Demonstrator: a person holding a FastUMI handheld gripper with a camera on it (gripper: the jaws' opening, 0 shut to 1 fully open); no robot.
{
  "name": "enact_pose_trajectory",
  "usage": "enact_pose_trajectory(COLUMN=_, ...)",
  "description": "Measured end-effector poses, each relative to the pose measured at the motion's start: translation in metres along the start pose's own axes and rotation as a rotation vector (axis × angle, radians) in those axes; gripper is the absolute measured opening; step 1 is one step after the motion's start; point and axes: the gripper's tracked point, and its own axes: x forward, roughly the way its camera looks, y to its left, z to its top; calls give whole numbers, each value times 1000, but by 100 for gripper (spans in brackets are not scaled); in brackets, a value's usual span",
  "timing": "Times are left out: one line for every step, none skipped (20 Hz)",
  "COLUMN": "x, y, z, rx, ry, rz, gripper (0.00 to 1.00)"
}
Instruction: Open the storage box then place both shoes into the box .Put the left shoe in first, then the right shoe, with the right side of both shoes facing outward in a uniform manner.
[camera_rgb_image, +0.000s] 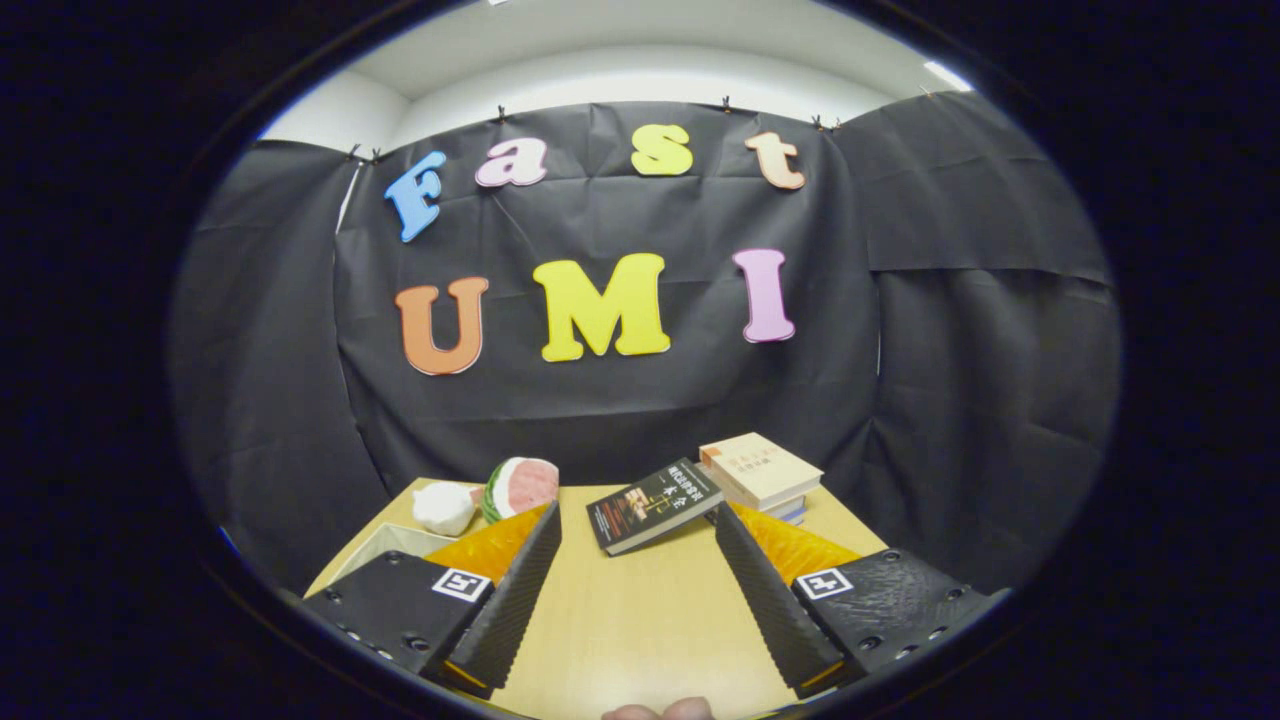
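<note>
My gripper (637, 520) is open, its two fingers spread wide above the wooden table (640, 620) with nothing between them. Only bare tabletop lies between the fingers. Behind the left finger (515, 590) a pale edge of a box-like thing (385, 545) pokes out; I cannot tell what it is.
A dark-covered book (655, 505) lies just beyond the fingertips, leaning on a stack of tan books (762, 472) at the table's far right. A watermelon-slice toy (522, 486) and a white lump (445, 507) sit at the far left. Black cloth walls close in behind. A fingertip (660, 711) shows at the near edge.
</note>
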Motion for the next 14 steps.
enact_pose_trajectory(x=-1, y=1, z=0, rx=4, ry=1, rz=5, gripper=95)
enact_pose_trajectory(x=0, y=2, z=1, rx=4, ry=-1, rz=8, gripper=95)
enact_pose_trajectory(x=0, y=1, z=3, rx=4, ry=-9, rz=9, gripper=95)
enact_pose_trajectory(x=1, y=0, z=6, rx=3, ry=-15, rz=9, gripper=95)
enact_pose_trajectory(x=2, y=0, z=7, rx=4, ry=-23, rz=9, gripper=95)
enact_pose_trajectory(x=3, y=0, z=8, rx=6, ry=-27, rz=10, gripper=95)
enact_pose_trajectory(x=3, y=1, z=9, rx=6, ry=-31, rz=11, gripper=95)
enact_pose_trajectory(x=3, y=1, z=10, rx=5, ry=-31, rz=13, gripper=95)
enact_pose_trajectory(x=4, y=3, z=10, rx=3, ry=-32, rz=17, gripper=95)
enact_pose_trajectory(x=4, y=5, z=10, rx=0, ry=-31, rz=22, gripper=95)
enact_pose_trajectory(x=5, y=6, z=10, rx=-2, ry=-30, rz=24, gripper=95)
enact_pose_trajectory(x=7, y=7, z=10, rx=-2, ry=-30, rz=28, gripper=95)
enact_pose_trajectory(x=8, y=9, z=9, rx=-3, ry=-27, rz=31, gripper=95)
enact_pose_trajectory(x=9, y=11, z=8, rx=-4, ry=-25, rz=34, gripper=95)
